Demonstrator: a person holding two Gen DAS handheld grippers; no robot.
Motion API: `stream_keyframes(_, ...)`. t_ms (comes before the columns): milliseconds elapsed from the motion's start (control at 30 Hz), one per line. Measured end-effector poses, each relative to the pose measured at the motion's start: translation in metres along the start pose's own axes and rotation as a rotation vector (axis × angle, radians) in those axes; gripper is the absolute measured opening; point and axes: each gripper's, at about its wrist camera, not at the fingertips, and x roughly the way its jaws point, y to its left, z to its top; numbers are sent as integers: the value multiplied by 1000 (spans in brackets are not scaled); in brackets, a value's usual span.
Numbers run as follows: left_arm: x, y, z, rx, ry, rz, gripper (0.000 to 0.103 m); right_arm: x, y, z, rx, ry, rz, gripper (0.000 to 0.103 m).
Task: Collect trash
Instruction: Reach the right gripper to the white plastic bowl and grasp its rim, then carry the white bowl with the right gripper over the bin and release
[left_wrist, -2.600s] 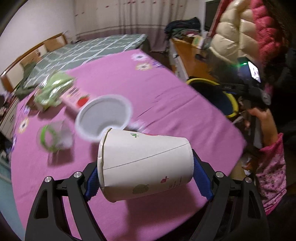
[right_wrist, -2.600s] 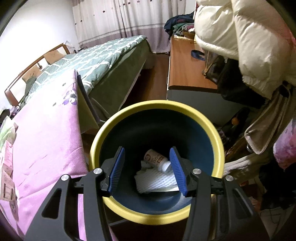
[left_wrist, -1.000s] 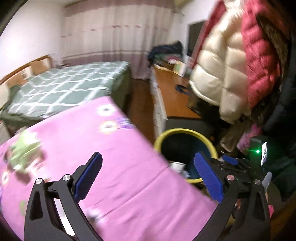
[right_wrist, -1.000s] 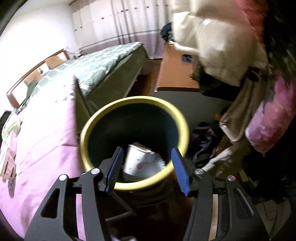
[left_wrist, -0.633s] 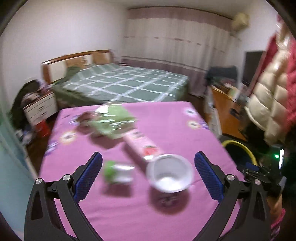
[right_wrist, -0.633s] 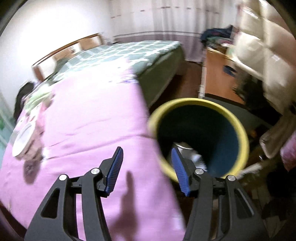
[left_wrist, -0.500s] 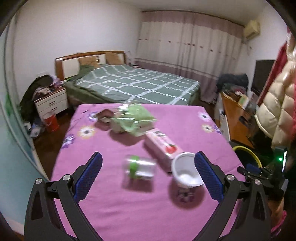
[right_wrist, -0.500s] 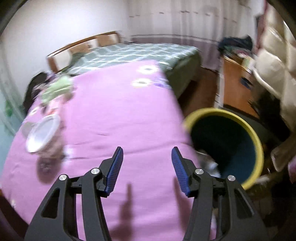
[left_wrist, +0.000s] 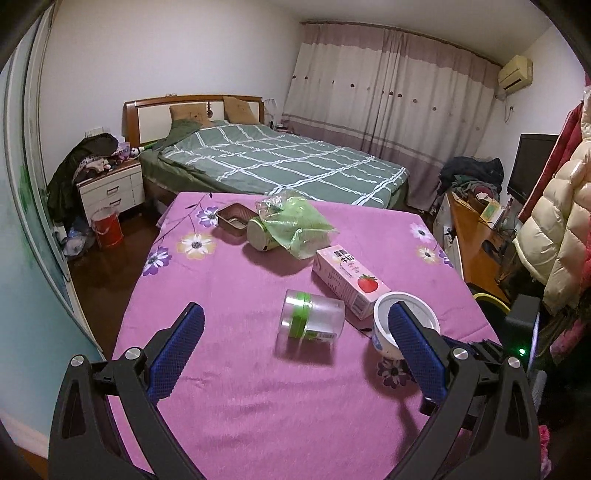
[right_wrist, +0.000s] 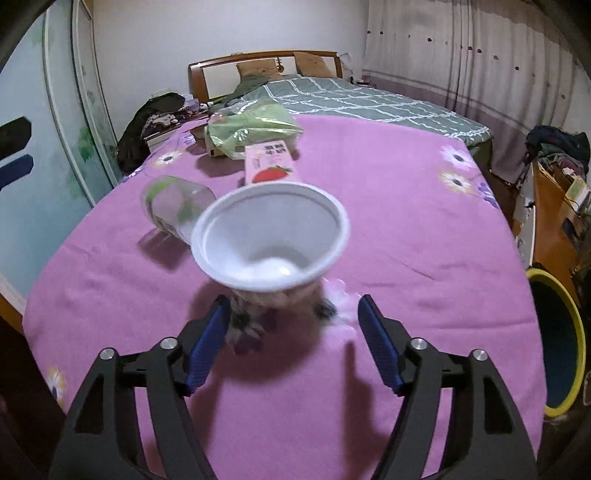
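Note:
Trash lies on a table under a pink flowered cloth (left_wrist: 258, 406). A white plastic cup (right_wrist: 271, 240) stands upright just ahead of my right gripper (right_wrist: 291, 343), whose jaws are opening with nothing between them. In the left wrist view the same cup (left_wrist: 402, 334) sits behind my right fingertip. My left gripper (left_wrist: 295, 354) is open and empty, held over the near cloth. A clear jar with a green band (left_wrist: 310, 325) lies on its side. A pink strawberry milk carton (left_wrist: 347, 280), a green plastic bag (left_wrist: 299, 225) and a can (left_wrist: 260, 234) lie farther back.
A yellow-rimmed dark bin (right_wrist: 557, 343) stands on the floor off the table's right edge. A brown tray (left_wrist: 232, 219) sits at the far left of the table. A bed (left_wrist: 280, 166) lies beyond, a wooden desk (left_wrist: 476, 243) and hanging coats to the right.
Both grippers have swung from the bin back over the table. The right gripper has come close to the white cup and its jaws have widened. The left stays wide open.

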Motion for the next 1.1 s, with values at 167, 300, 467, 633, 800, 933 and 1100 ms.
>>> stream_keyframes(167, 4, 2, 0, -13, 9, 0, 98, 12, 4, 12, -12, -12, 0, 82)
stream_keyframes(300, 6, 0, -1, -10, 16, -4, 98, 21, 6, 19, -5, 4, -6, 83)
stream_keyframes(467, 9, 1, -1, -10, 18, -6, 98, 27, 8, 28, -7, 3, -29, 83)
stream_keyframes(633, 13, 1, -1, -14, 21, -5, 98, 26, 5, 29, -4, 3, -26, 78)
stream_keyframes(800, 14, 1, -2, -14, 24, -7, 98, 16, 0, 27, 2, -9, -3, 78)
stream_keyframes(933, 15, -2, -4, -6, 28, -9, 98, 0, -7, 25, 6, -30, 7, 78)
stream_keyframes(1100, 18, -9, -5, 8, 38, -14, 98, -17, -33, 22, 47, -60, -26, 78)
